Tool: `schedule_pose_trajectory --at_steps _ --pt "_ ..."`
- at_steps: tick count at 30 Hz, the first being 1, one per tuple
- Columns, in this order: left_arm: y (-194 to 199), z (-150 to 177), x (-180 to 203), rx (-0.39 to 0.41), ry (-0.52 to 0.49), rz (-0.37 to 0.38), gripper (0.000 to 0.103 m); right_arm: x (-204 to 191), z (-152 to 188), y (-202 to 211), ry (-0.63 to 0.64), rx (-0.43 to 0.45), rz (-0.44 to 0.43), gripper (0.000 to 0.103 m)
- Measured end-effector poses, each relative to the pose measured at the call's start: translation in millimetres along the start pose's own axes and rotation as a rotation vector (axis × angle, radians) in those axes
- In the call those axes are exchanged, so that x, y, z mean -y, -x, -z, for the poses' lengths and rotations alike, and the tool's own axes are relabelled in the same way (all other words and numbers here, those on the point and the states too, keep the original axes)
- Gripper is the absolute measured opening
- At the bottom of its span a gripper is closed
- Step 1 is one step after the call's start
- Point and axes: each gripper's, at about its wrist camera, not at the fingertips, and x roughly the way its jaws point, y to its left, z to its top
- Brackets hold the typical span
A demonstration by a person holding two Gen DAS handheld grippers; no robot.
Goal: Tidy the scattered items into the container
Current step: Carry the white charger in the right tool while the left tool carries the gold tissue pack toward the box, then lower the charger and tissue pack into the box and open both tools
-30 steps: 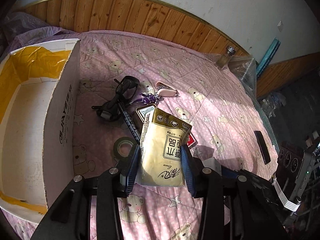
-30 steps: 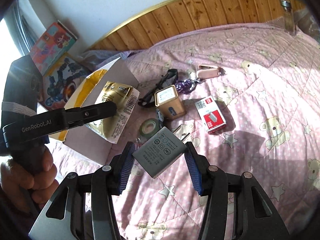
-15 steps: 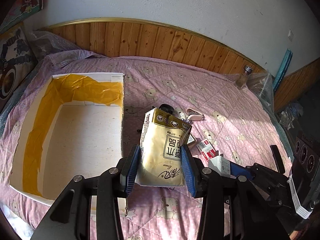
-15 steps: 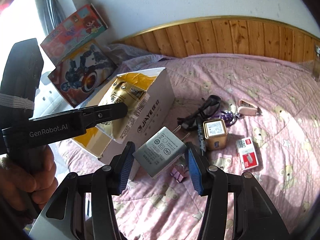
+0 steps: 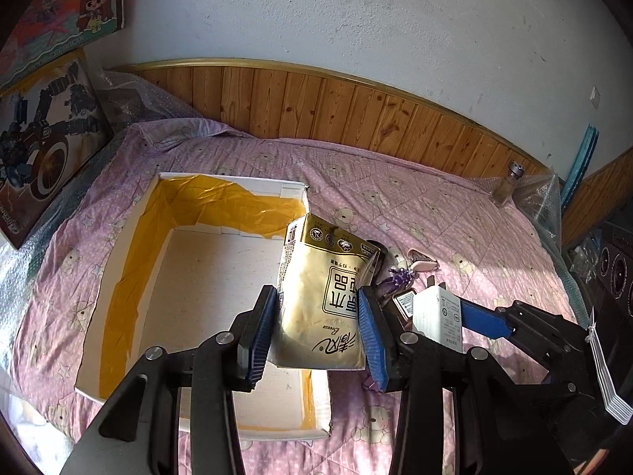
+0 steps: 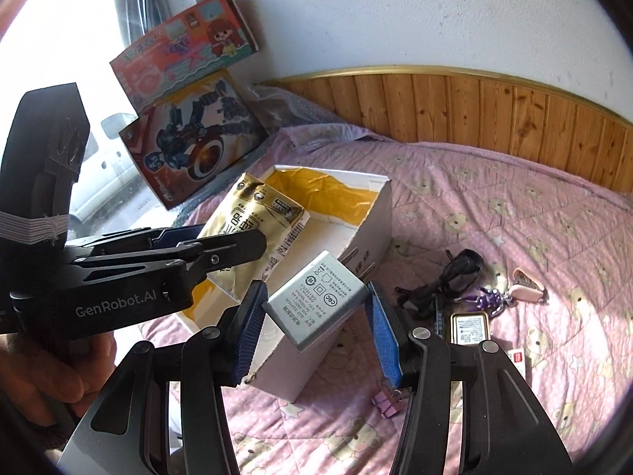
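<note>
My left gripper (image 5: 316, 332) is shut on a gold snack pouch (image 5: 324, 297), held in the air over the right part of the white cardboard box (image 5: 118, 245) lined with yellow tape. In the right wrist view the same pouch (image 6: 253, 217) hangs above the box (image 6: 372, 229). My right gripper (image 6: 312, 324) is shut on a grey power adapter (image 6: 316, 301), its prongs pointing at the box's near wall. The adapter (image 5: 437, 316) also shows to the right of the pouch.
On the pink bear quilt (image 6: 514, 206) lie black goggles (image 6: 455, 273), a purple keychain (image 6: 490, 301), a pink clip (image 6: 526, 289), a gold tin (image 6: 470, 328), a red-and-white small box (image 6: 518, 360) and a purple binder clip (image 6: 385, 403). Toy boxes (image 6: 190, 134) lean left; a glass jar (image 5: 508, 182) stands far right.
Both grippers rose and shifted left toward the box. The pouch now hangs over the box interior, and the adapter came up beside the box's near wall.
</note>
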Motion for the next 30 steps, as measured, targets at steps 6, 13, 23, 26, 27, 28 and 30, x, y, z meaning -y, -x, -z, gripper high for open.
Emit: schedule_pose_trajectory --at_steps 6,13,23,26,27,28,30 --pt "8.4 -8.0 -15.1 0.015 0.018 -0.021 0.042 -15.5 -18.8 -12.6 0.046 -0.008 -0.015 0.054" --pt "3.7 -19.1 -45.6 0.003 0.064 -0.047 0.042 -26.5 -38.6 -38.9 0.090 -0.041 -0.030 0.054" --pt "-18.4 -30.6 -87.5 -0.039 0.153 -0.046 0.042 -26.6 -55.7 -77.5 0.167 -0.109 -0.013 0.054" --pt "-26.0 -33.3 -96.4 -0.054 0.163 -0.060 0.042 -23.1 -59.1 -88.6 0.186 -0.135 -0.011 0.054" --pt "-28.8 -34.3 -98.9 -0.061 0.165 -0.063 0.042 -22.0 -60.5 -92.1 0.195 -0.143 -0.009 0.054" --pt "-31.4 -35.1 -100.9 -0.068 0.167 -0.070 0.042 -21.2 -62.2 -95.5 0.202 -0.150 -0.007 0.054" --pt "-36.0 -37.3 -104.5 -0.080 0.166 -0.081 0.042 -19.2 -66.1 -102.1 0.212 -0.166 -0.007 0.054"
